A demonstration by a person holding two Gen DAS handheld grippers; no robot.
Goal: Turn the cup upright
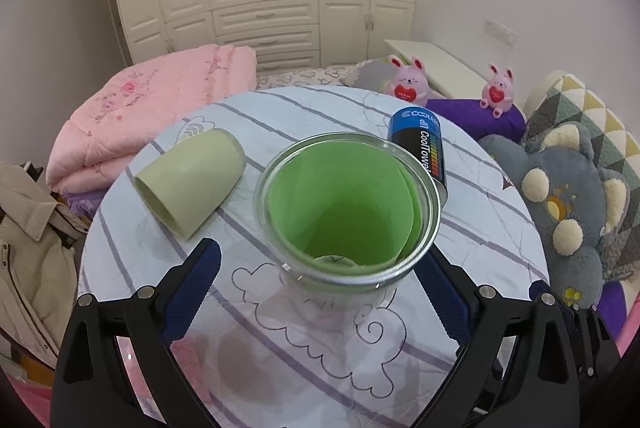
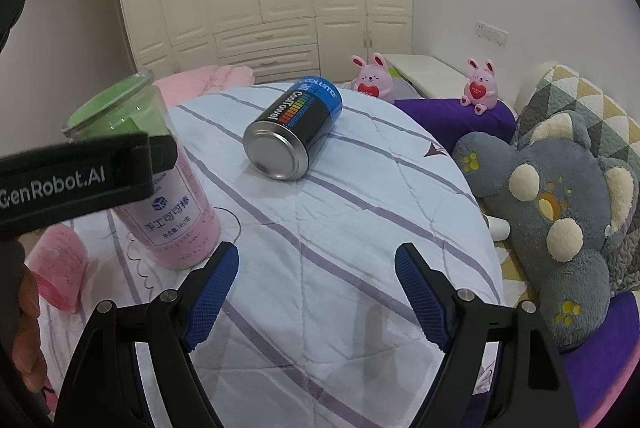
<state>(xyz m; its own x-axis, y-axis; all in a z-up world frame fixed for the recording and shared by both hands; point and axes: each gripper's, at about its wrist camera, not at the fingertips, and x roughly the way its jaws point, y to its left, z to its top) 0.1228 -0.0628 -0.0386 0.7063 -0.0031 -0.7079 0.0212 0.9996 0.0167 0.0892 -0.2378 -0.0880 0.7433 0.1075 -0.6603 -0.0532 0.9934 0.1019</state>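
Note:
A clear plastic cup (image 1: 348, 212) with a green inner lining stands upright on the round table (image 1: 480, 228), mouth up. My left gripper (image 1: 320, 292) is open, its blue pads on either side of the cup and apart from it. In the right wrist view the same cup (image 2: 160, 180) shows a pink label and stands at the left, with the left gripper's black body in front of it. My right gripper (image 2: 316, 292) is open and empty over the striped tablecloth. A pale green cup (image 1: 188, 180) lies on its side, left of the clear cup.
A blue and black can (image 2: 294, 132) lies on its side at the table's far side, and shows in the left wrist view (image 1: 420, 144). A pink cup (image 2: 60, 268) lies at the left edge. Pink quilt (image 1: 152, 108), plush toys (image 1: 568, 204) and a bed surround the table.

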